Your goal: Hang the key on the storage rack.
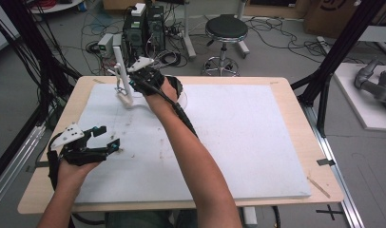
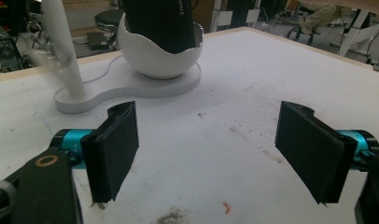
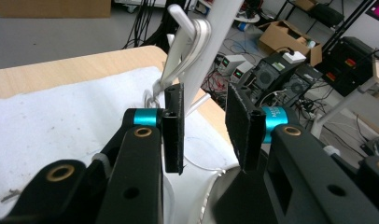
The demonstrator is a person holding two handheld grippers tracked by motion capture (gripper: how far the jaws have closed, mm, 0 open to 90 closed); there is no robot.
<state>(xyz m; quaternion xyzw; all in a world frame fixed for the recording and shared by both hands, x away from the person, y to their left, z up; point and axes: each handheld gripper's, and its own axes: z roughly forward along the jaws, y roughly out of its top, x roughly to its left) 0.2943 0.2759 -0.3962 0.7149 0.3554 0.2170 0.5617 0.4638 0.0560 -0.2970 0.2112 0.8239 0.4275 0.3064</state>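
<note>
Right claw point(image 3: 204, 133) is hovering released at the white stand's post point(image 3: 211, 51), while left claw point(image 2: 215, 156) is resting released on the surface point(image 1: 238, 142).

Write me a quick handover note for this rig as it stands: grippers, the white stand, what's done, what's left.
Left gripper: open, holding nothing, over the near left of the white mat.
Right gripper: at the far left by the white stand's post, jaws apart, nothing pinched.
White stand: base flat on the mat, egg-shaped cup on it, metal hook pieces hanging on the post.
Done: apparently the hanging.
Left: probably withdraw the right gripper.
</note>
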